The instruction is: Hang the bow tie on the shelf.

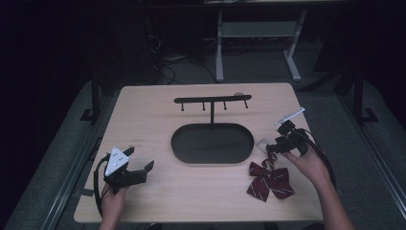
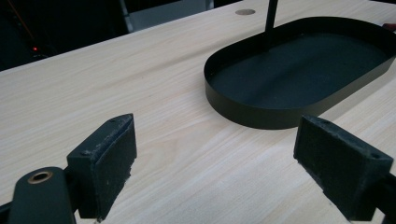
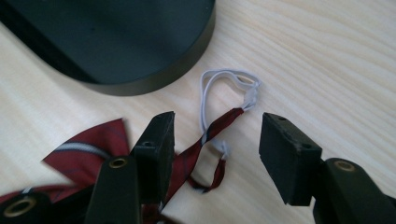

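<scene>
The high view takes in the whole pale wood-grain counter (image 1: 158, 201), rectangular with rounded corners. A matte black oval tray (image 1: 212, 143) sits at its middle, and a thin post rises from the tray's far side to a crossbar with four short pegs (image 1: 212, 99). The dark red bow tie (image 1: 269, 180) with pale stripes lies flat on the counter near the tray's right end, in front of the right hand-held gripper (image 1: 270, 149).

That gripper's own view adds what the overhead picture cannot resolve. The bow tie's narrow striped strap (image 3: 219, 126) runs up between the two black jaws and ends in a loop of white elastic cord (image 3: 223, 77), which lies on the wood just beside the tray's low curved wall (image 3: 182, 70). The right hand-held gripper (image 3: 215, 140) is partly open. The strap is between its pads (image 3: 280, 149), but they do not press on it. The pads look foam-faced and slightly worn.

The left hand-held gripper (image 1: 139, 165) sits at the counter's near left corner, carrying a grey three-cornered plate, well apart from the bow tie. In its own view, the left hand-held gripper (image 2: 215, 154) has its jaws spread wide over bare wood with nothing between them. The tray (image 2: 261, 114) lies beyond, with a thin sheet-metal rim.

No lettering or brand can be read anywhere.
</scene>
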`<act>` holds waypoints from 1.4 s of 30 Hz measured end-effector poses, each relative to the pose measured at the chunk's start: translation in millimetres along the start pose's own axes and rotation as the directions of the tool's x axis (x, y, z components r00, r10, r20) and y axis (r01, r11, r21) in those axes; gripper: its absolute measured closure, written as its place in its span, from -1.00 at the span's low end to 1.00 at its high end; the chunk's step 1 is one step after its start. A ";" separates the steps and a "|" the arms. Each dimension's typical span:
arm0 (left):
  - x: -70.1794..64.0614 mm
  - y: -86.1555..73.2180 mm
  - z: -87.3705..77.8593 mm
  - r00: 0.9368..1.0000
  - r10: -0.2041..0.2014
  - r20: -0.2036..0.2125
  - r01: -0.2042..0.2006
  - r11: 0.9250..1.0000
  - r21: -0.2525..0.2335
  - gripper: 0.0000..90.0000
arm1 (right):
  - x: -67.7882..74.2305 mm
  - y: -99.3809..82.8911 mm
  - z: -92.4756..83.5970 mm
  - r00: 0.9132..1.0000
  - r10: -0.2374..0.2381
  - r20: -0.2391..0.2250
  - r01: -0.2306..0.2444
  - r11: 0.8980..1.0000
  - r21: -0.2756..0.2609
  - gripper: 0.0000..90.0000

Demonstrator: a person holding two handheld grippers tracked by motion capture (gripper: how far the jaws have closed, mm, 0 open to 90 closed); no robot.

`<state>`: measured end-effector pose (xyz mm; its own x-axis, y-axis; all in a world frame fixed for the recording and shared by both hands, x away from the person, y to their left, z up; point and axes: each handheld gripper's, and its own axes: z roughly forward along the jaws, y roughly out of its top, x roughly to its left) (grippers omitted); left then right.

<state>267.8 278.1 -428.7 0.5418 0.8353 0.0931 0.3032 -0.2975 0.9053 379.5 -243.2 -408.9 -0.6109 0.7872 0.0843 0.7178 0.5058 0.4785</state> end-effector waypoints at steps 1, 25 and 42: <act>-0.3 0.4 0.4 1.000 0.000 0.002 0.000 1.000 -0.002 -0.71 | -3.6 3.6 6.7 1.000 0.009 -0.004 -0.009 1.000 0.016 0.05; -2.6 1.2 0.0 1.000 0.012 -0.006 -0.012 1.000 0.006 -0.71 | -17.2 16.6 46.8 0.997 0.037 0.068 -0.043 0.995 0.095 0.90; -2.8 0.2 -0.4 1.000 0.007 -0.022 -0.007 1.000 0.015 -0.71 | -8.2 14.9 21.6 0.999 -0.034 -0.008 0.035 0.999 0.035 0.94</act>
<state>266.1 275.9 -428.6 0.5265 0.8432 0.1086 0.3111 -0.3100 0.8984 402.5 -234.5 -421.4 -0.6380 0.7663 0.0752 0.7075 0.5449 0.4500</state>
